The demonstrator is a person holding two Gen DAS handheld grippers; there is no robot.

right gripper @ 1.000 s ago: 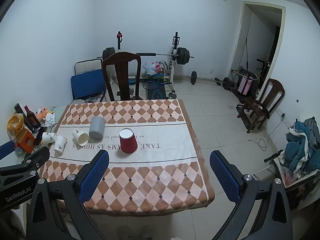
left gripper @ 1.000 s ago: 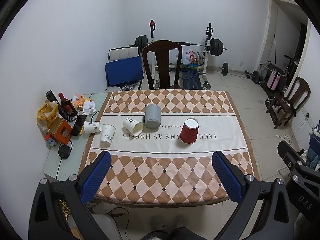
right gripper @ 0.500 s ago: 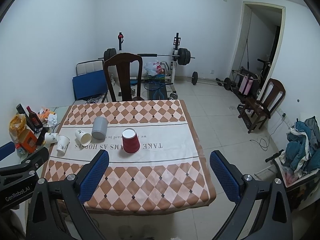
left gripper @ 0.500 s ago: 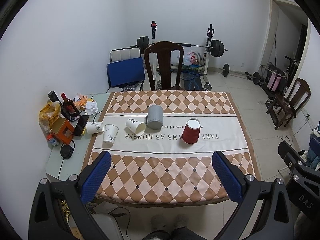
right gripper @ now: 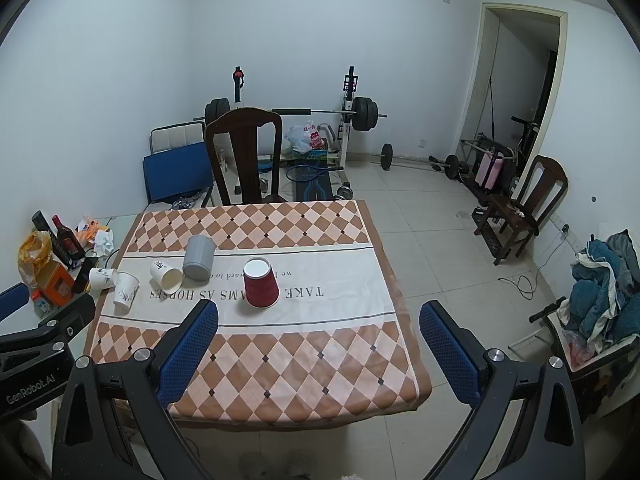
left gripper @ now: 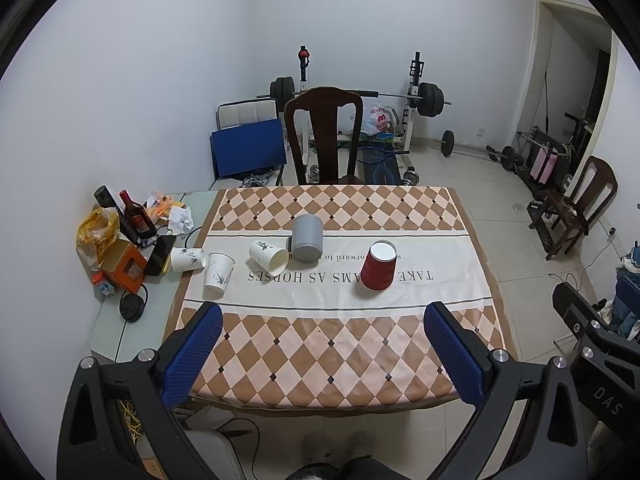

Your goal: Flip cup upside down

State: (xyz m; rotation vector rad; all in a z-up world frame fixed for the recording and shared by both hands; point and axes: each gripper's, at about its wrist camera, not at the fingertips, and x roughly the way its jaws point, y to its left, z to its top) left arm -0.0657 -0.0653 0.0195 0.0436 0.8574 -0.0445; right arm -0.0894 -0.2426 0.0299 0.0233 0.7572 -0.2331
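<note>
A red cup [left gripper: 379,267] stands upside down on the white band of the tablecloth, white base up; it also shows in the right wrist view [right gripper: 260,283]. A grey cup [left gripper: 307,238] stands upside down to its left. A white paper cup [left gripper: 269,257] lies on its side beside the grey one. Another white cup [left gripper: 218,272] stands upside down near the table's left edge. My left gripper [left gripper: 324,350] is open and empty, well short of the cups. My right gripper [right gripper: 320,350] is open and empty over the table's near right part.
A checkered cloth covers the table [left gripper: 320,356]. A side table [left gripper: 132,320] at the left holds bottles, an orange box, a phone and a lying white cup [left gripper: 187,259]. A wooden chair [left gripper: 325,136] stands behind the table. Gym gear lines the back wall.
Both grippers have drawn back and up a little from the table, so the cups look smaller. The cups have not moved.
</note>
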